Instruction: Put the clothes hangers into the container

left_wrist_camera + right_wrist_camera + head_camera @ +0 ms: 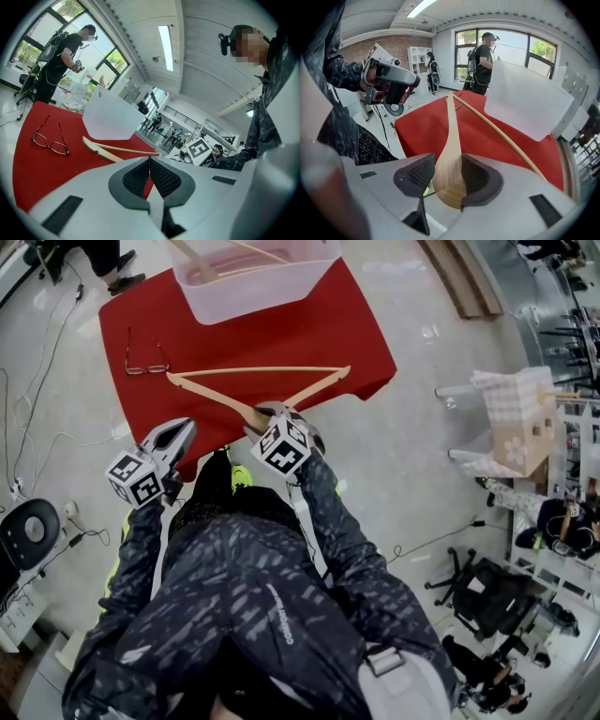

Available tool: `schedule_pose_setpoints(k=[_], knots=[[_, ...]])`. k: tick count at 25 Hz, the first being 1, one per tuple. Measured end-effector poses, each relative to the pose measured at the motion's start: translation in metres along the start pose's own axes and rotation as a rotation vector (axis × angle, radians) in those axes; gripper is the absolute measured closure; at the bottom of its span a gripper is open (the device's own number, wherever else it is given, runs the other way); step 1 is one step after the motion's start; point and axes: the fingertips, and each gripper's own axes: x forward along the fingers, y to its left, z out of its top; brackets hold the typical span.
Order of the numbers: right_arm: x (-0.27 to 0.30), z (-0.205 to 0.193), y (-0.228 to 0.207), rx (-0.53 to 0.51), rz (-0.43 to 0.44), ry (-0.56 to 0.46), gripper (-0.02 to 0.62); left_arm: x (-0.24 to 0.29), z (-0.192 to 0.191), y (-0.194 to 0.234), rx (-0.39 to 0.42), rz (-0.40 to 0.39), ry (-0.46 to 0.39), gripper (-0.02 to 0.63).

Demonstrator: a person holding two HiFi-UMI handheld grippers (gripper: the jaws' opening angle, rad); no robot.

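Right gripper (269, 415): arm stretched forward, pitched steeply down at the near edge of the red counter (319, 324); fingers partly spread and pinching the shoulder end of a wooden clothes hanger (258, 379); the rest of the hanger extends over the red surface, short of the container (253, 292); whether its far end rests on the counter cannot be told.

Left gripper (178, 435): arm bent close to the body, held roughly level off the counter's near left corner; fingers pressed together, nothing between them.

Container: translucent, at the far edge of the counter; wooden bars (225, 263) show inside it.

Glasses (145, 365): on the counter, left of the hanger, apart from it.

Head view only: the container's contents; both sleeves; the floor around the counter.
Right gripper view only: the wood filling the gap between the pads; the left gripper seen side-on.
Left gripper view only: the closed pads meeting in a line; a person (61, 56) standing beyond the counter.
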Motion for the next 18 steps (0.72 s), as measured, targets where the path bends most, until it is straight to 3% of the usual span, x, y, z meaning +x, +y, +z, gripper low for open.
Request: schedule_pose_setpoints(k=[18], knots=[[-0.059,0.075,-0.026,-0.083,-0.11,-0.159,0.414,-0.007,0.034,-0.012,0.063,0.014,-0.06,0.595]])
